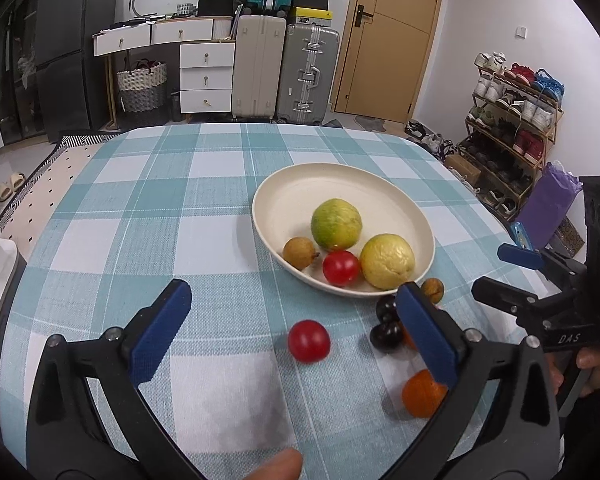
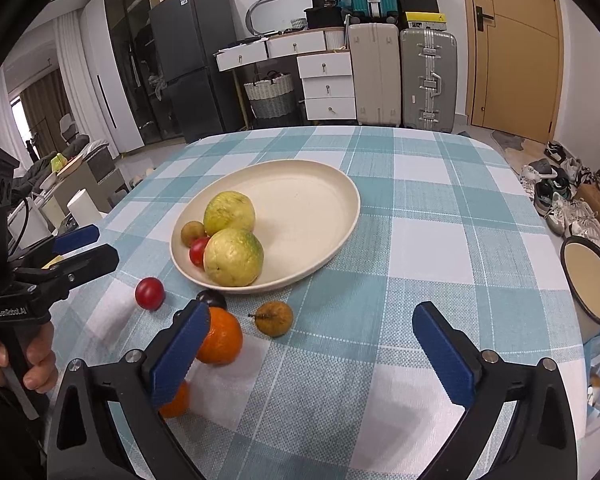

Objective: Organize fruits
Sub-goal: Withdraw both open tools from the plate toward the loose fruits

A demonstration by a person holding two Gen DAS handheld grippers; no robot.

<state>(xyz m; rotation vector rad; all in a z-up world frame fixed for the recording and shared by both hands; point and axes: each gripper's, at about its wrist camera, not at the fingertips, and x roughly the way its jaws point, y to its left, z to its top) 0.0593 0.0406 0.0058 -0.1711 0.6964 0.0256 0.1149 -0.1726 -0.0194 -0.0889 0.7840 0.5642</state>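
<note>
Left wrist view: the left tool (image 1: pixel 288 308) hangs wide open and empty over the bench (image 1: pixel 140 208), which is covered with a teal-and-white checked cloth. The shallow cream oval plate (image 1: pixel 284 196) at mid-bench already holds two yellow-green guavas (image 1: pixel 336 224), a small brown longan (image 1: pixel 299 253) and a red cherry tomato (image 1: pixel 341 267).

On the cloth near the plate lie a second red cherry tomato (image 1: pixel 309 340), two dark purple plums (image 1: pixel 386 336), another brown longan (image 1: pixel 433 289) and two round oranges (image 1: pixel 422 394).

In the right wrist view the right tool (image 2: pixel 312 344) is also spread wide and grips nothing; its left finger stands just in front of one orange (image 2: pixel 222 338).

The sorting looks partway done, between picks. The next move calls for bringing an open tool around one loose fruit, closing gently, and carrying it to the plate's bare far side.
</note>
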